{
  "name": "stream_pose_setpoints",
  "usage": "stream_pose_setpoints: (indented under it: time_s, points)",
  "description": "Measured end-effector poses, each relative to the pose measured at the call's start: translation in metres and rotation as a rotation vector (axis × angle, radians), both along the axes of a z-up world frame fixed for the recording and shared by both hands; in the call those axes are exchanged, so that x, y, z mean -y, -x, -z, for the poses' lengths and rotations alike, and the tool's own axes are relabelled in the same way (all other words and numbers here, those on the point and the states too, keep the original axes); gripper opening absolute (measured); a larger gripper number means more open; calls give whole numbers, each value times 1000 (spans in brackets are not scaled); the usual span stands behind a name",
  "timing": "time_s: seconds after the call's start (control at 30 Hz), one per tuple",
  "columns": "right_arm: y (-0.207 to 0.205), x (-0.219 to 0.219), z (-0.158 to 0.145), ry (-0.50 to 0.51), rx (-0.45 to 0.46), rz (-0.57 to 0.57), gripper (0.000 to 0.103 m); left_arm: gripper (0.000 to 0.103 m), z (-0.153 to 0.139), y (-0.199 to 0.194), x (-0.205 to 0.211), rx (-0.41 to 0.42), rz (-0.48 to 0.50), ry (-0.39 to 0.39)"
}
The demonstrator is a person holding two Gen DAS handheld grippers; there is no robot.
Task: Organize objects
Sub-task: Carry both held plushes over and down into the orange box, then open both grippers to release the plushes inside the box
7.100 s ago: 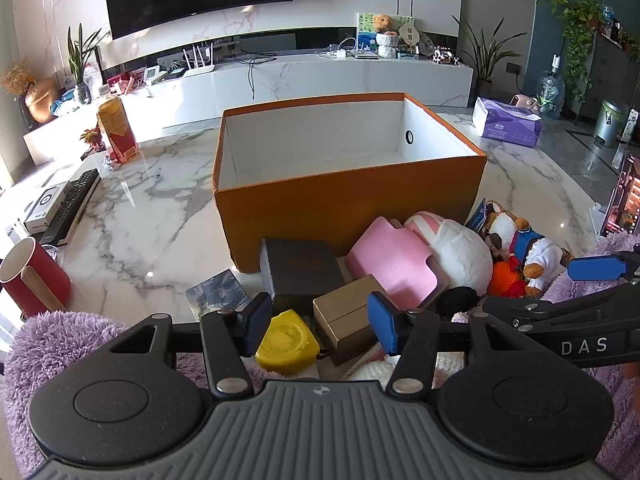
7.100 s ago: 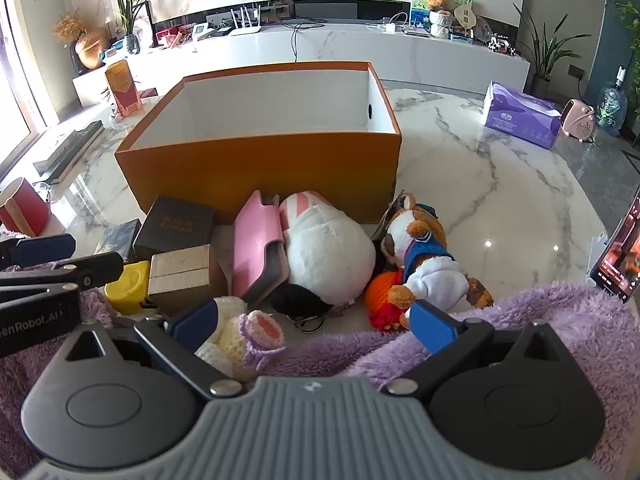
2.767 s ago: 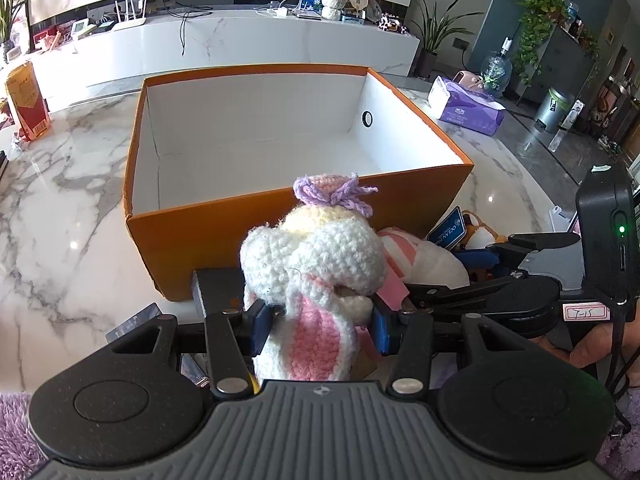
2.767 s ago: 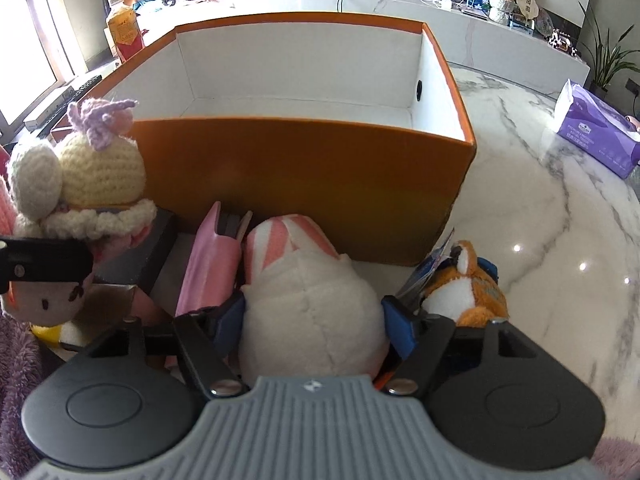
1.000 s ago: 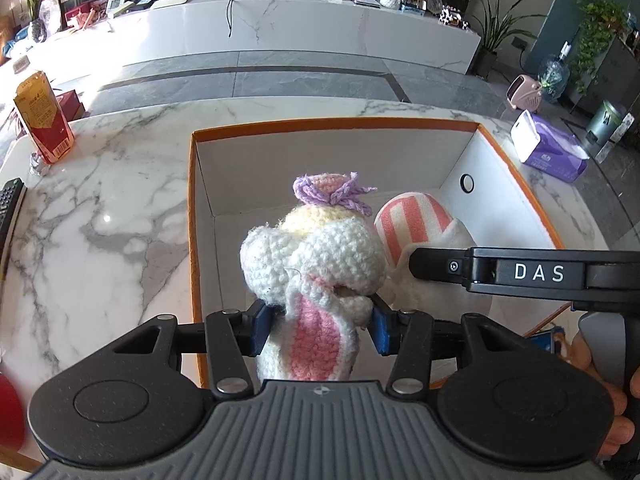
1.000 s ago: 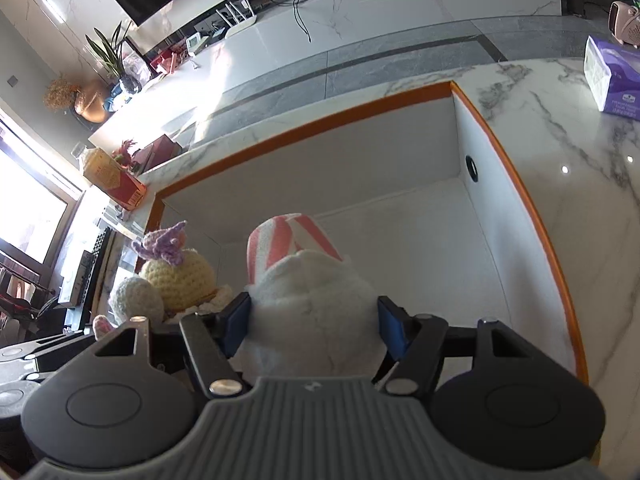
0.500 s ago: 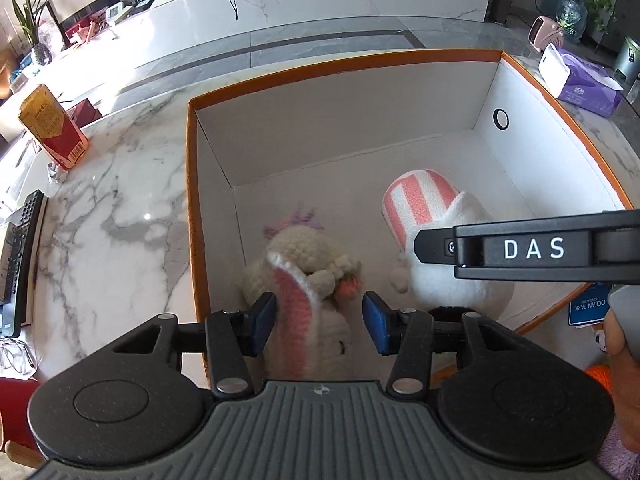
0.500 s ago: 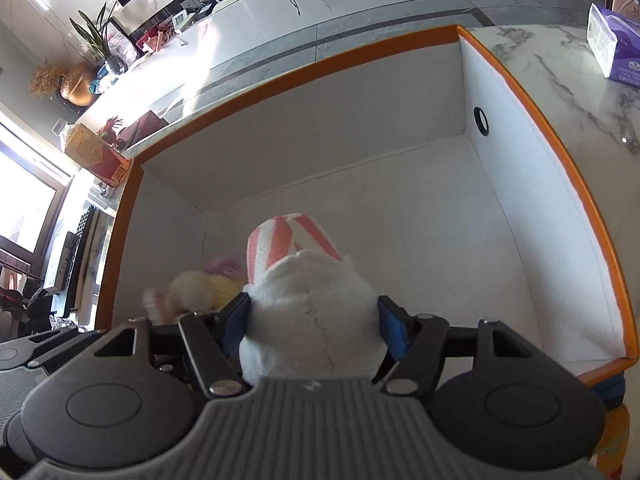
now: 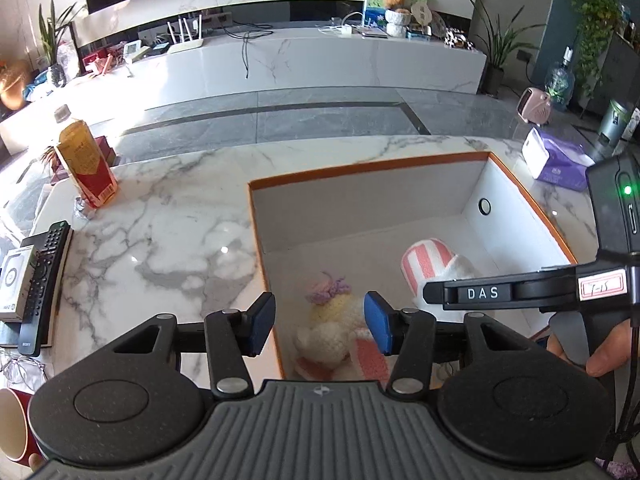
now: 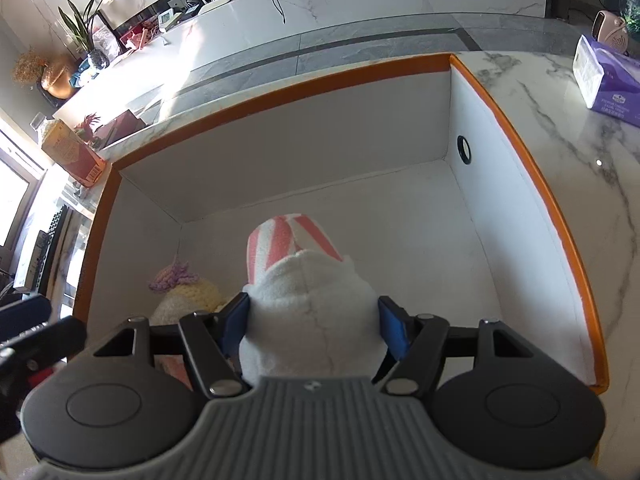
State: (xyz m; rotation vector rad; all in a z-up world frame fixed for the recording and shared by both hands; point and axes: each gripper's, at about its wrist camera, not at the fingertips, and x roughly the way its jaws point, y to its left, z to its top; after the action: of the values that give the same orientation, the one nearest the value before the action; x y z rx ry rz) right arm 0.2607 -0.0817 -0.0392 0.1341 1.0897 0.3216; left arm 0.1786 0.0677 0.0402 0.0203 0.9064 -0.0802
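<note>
An orange box point(image 9: 360, 168) with white inside stands on the marble table. A crochet doll point(image 9: 332, 320) with a purple bow lies on the box floor near its left wall. My left gripper point(image 9: 320, 326) hangs above the doll; its jaws are closing, apart from the doll with nothing pressed between them. My right gripper point(image 10: 314, 324) is shut on a white plush toy point(image 10: 312, 312) with a pink striped cap, held low inside the box point(image 10: 280, 92). The doll point(image 10: 188, 292) lies just left of the plush point(image 9: 432, 264).
On the table left of the box are a red-yellow carton point(image 9: 86, 164), a black remote point(image 9: 44, 280) and a red mug point(image 9: 12, 424). A purple tissue pack point(image 10: 608, 80) lies right of the box. A person's hand point(image 9: 600, 352) grips the right tool.
The left gripper let go of the crochet doll, which now lies in the box, and rose away from it. The right gripper sank a little with the plush.
</note>
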Motion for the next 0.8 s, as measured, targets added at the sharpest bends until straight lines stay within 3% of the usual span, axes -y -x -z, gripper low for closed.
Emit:
stream_pose_setpoints:
  time_s: [0.13, 0.43, 0.63, 0.8]
  points:
    - [-1, -6, 6, 9, -25, -21, 69, 46, 4, -1, -14, -15, -35, 8]
    - [6, -27, 21, -2, -113, -86, 69, 27, 26, 8, -22, -87, -9, 54]
    - [6, -29, 26, 6, -134, -95, 69, 25, 26, 9, -20, -88, -8, 45]
    - [9, -25, 26, -8, -150, -85, 69, 15, 26, 9, -15, -83, 2, -21]
